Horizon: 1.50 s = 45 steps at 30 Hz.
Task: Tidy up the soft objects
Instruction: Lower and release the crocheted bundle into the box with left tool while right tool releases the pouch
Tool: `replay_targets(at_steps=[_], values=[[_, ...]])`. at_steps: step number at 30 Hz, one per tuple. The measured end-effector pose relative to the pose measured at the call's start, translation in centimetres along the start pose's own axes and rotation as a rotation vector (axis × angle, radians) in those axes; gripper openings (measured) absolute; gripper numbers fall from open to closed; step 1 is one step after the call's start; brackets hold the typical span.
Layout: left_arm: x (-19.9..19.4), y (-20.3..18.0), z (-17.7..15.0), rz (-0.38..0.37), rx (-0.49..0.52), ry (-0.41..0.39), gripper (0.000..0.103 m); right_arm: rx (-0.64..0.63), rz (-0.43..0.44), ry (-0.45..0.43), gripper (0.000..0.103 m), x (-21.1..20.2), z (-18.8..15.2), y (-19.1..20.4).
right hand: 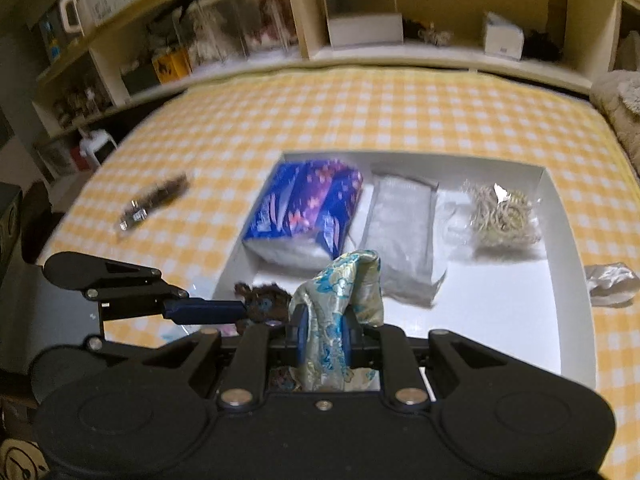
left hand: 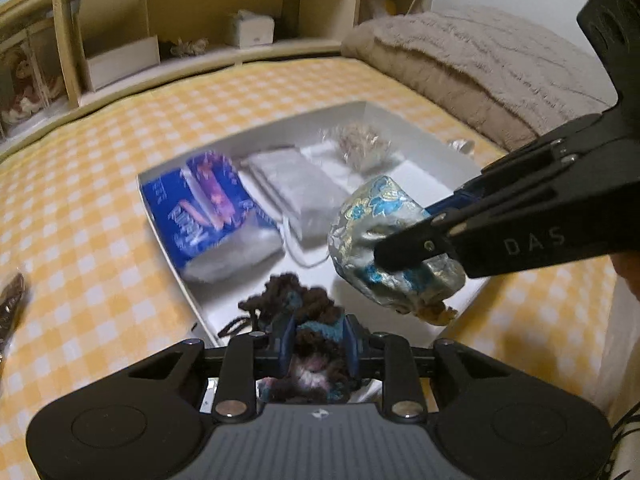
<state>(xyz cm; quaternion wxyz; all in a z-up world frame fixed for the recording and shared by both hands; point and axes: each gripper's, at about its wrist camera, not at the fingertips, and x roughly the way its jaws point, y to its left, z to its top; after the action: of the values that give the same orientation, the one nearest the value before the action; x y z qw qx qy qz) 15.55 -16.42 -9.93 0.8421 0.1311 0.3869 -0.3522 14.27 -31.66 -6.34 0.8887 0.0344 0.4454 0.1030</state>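
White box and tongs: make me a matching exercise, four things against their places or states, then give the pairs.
Things:
1. Tissue pack
2. Brocade pouch
3. Yarn bundle
4. Crumpled wrapper

Places or states:
A. Clamped in the left tongs
B. On the checked cloth, outside the box
C. Lying at the box's left end
D. Clamped in the right tongs

Pairs: 1-C, 2-D, 3-A, 4-B
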Motion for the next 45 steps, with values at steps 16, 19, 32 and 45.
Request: replay_targets(at_steps=[16, 19, 32, 45], values=[[-0.3, 0.8, -0.4, 0.007, -0.044, -0.001, 0.034, 0.018, -0.105, 0.09, 0.072, 1.7, -0.4, -1.1], [-0.9, 0.7, -0.3, 0.008, -0.051, -0.011, 0.036, 0.053, -0.113, 0.077, 0.071, 1.2, -0.5, -1.7], [-2.0, 0.8, -0.1, 0.019, -0.068, -0.031, 0.036, -0.029, -0.09, 0.218, 0.015, 4.4, -1.2, -0.5], [-4.8, 1.3, 0.2, 0.025, -0.098, -0.09, 0.051, 0.111, -0.117, -0.007, 0.038, -2.1, -0.7, -1.7]])
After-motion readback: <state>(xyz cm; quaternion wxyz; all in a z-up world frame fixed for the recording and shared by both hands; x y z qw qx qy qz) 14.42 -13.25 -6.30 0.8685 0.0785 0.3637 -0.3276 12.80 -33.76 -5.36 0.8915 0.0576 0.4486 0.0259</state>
